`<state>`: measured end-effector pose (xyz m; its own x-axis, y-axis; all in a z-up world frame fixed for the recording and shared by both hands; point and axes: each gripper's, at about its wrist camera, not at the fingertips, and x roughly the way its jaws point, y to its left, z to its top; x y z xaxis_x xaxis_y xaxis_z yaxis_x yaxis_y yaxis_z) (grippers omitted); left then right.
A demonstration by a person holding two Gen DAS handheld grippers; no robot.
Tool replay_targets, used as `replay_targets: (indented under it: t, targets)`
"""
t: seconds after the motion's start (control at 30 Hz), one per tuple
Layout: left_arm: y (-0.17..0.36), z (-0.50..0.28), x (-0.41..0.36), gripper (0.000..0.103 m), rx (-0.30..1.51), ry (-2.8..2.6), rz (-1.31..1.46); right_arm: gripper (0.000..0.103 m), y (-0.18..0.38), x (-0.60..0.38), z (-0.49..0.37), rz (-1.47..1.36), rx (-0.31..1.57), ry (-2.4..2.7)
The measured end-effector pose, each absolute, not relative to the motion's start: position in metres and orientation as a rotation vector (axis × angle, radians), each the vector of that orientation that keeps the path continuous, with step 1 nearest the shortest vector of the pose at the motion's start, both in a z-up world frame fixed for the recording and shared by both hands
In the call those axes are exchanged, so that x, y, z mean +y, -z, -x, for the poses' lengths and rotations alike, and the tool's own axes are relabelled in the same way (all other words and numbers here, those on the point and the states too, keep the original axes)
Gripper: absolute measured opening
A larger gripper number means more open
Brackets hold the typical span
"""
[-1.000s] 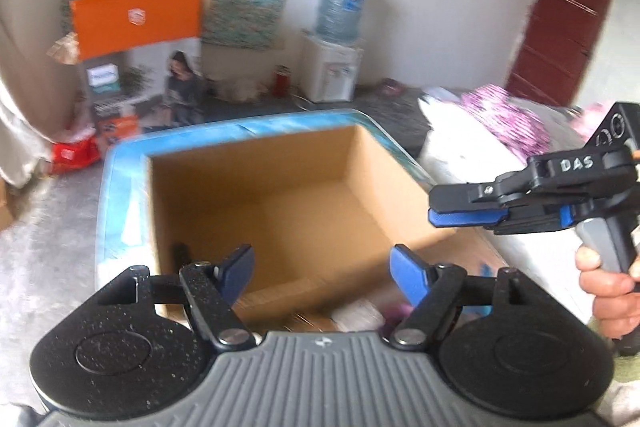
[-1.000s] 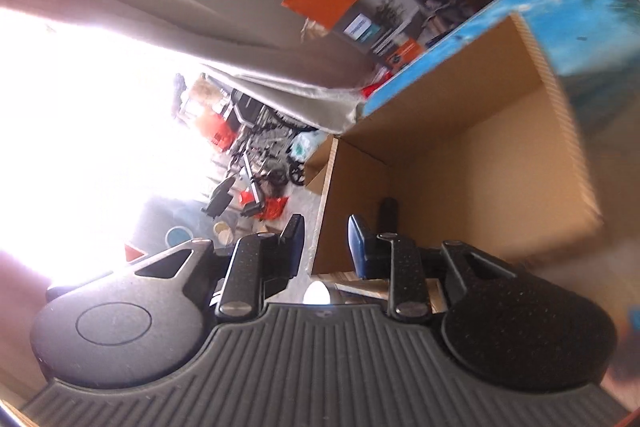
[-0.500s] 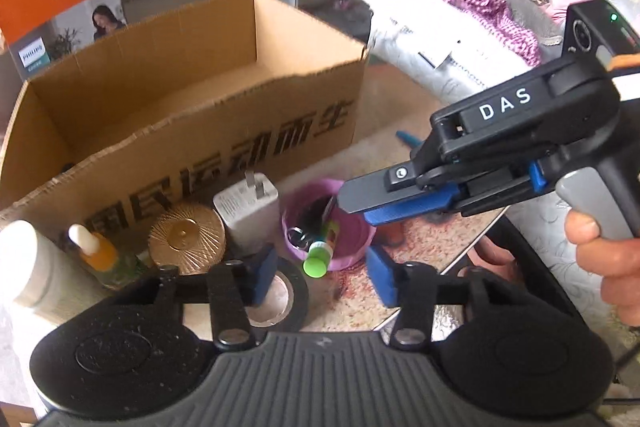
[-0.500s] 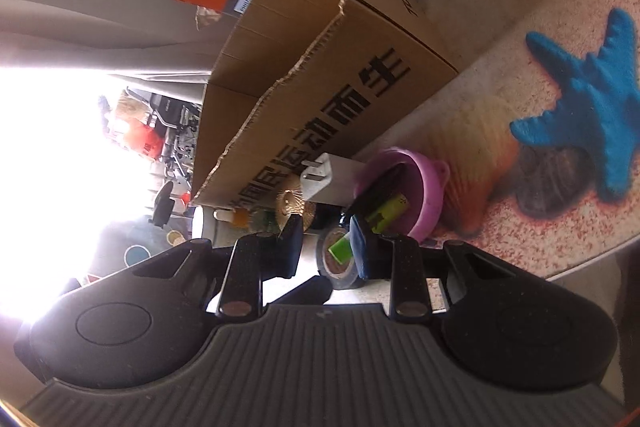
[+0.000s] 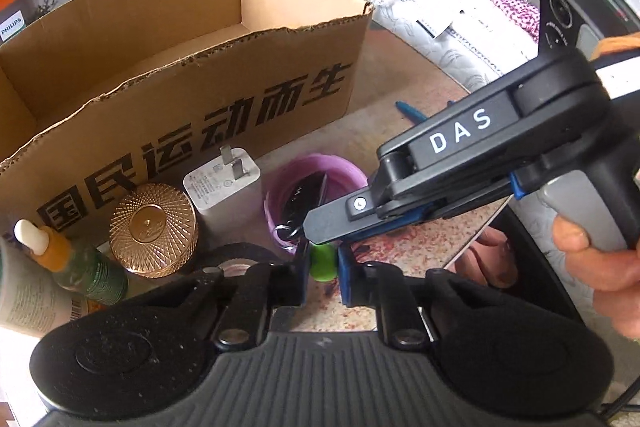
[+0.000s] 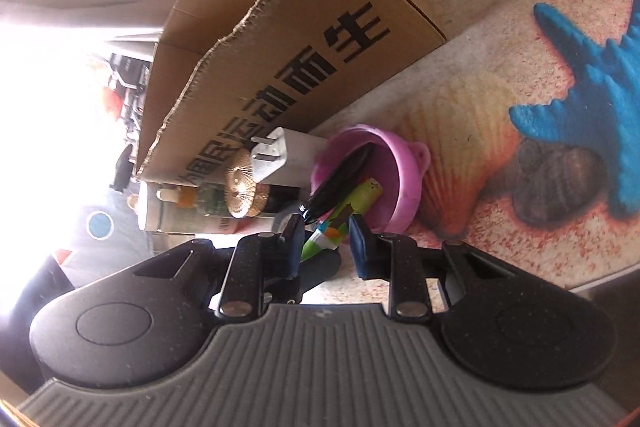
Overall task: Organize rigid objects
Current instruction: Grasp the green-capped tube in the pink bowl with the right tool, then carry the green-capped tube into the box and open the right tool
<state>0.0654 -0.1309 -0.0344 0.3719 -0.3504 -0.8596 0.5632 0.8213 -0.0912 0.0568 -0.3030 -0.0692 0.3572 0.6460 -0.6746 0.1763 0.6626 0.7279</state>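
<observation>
Since 0.5 s ago both grippers had dropped in closer to the pink bowl (image 5: 316,167); the left gripper (image 5: 323,267), wide then, had narrowed onto the green tube (image 5: 322,261) sticking out of the bowl.

Left tongs looked pressed against the tube's cap on both sides, w/ no gap visible, so prob. pinching it. Right gripper (image 6: 325,241) had its tongs spread, straddling the tube's lower end (image 6: 340,217) w/out touching, as far as its own cam showed; in the left view its tip (image 5: 320,227) hung just above the tube.

Tube lay slanted in the bowl next to a black key fob (image 6: 340,179), bowl sitting on the seashell mat (image 6: 520,187) just in front of the box (image 5: 200,67). Charger (image 5: 224,183), gold lid (image 5: 154,231) and dropper bottle (image 5: 68,259) stood along the box's front wall, not yet packed. Box interior looked empty from here.

Step in hand, my read: grab the tube, first item to go. Next: lift it clear w/out dragging the fob or tipping the bowl, carry over the torn front edge, release inside. Right gripper should back off to avoid a clash.
</observation>
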Motion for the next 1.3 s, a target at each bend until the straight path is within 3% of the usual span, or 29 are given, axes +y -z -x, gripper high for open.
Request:
replay_targets:
  t: [0.7,0.97,1.3]
  targets:
    - [0.022,-0.070,-0.132,0.016,1.049,0.601,-0.222,0.022,0.088,-0.314,-0.052,-0.975,1.151,-0.350]
    - [-0.001,-0.056,-0.125,0.016,0.996,0.595,-0.218,0.022,0.072,-0.318,-0.036,-1.015,1.079,-0.394]
    - [-0.053,-0.034,-0.115,0.016,0.846,0.588,-0.207,0.021,0.012,-0.311,-0.026,-0.944,0.926,-0.478]
